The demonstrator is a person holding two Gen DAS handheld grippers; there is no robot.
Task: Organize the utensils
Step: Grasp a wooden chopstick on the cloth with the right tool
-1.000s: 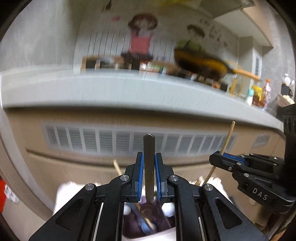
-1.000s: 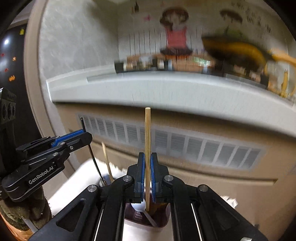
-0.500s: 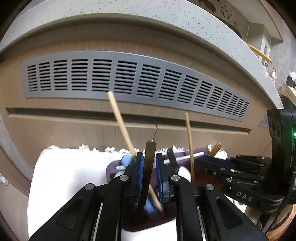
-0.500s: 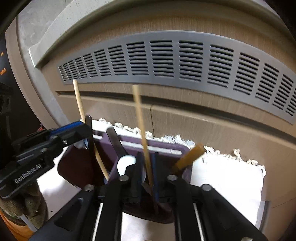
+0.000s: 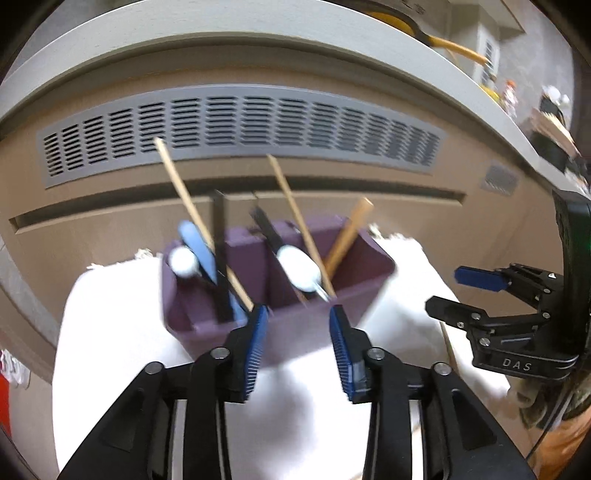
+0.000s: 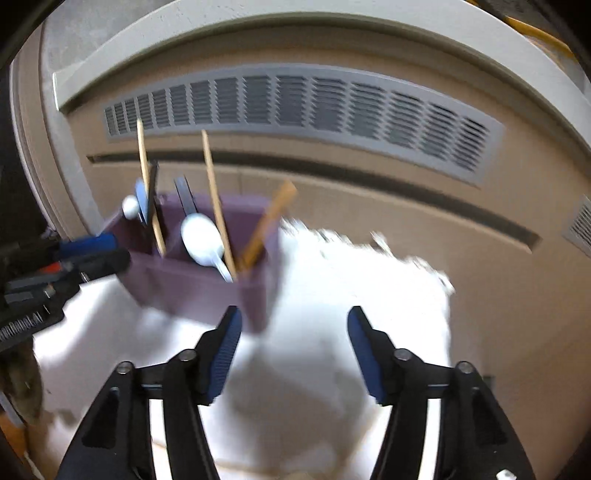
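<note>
A purple two-compartment utensil holder [image 5: 295,332] stands on a white towel [image 5: 110,350]; it also shows in the right wrist view [image 6: 207,288]. Its left compartment holds a black-handled utensil [image 5: 218,251], a blue spoon [image 5: 197,247], a white spoon [image 5: 183,263] and a wooden chopstick [image 5: 188,206]. Its right compartment holds a white spoon [image 5: 299,267], a chopstick [image 5: 295,218] and a wooden handle [image 5: 347,236]. My left gripper [image 5: 299,325] is open and empty just in front of the holder. My right gripper [image 6: 293,332] is open and empty over the towel [image 6: 351,295], right of the holder.
A tan cabinet front with a grey vent grille [image 5: 240,125] rises right behind the towel, under a grey counter edge [image 5: 258,33]. The right gripper shows at the right of the left wrist view [image 5: 480,295]. The left gripper shows at the left of the right wrist view [image 6: 74,254].
Both grippers let go: the left released the black-handled utensil, the right released the chopstick, both into the holder. Both jaws opened and pulled back from the holder.
</note>
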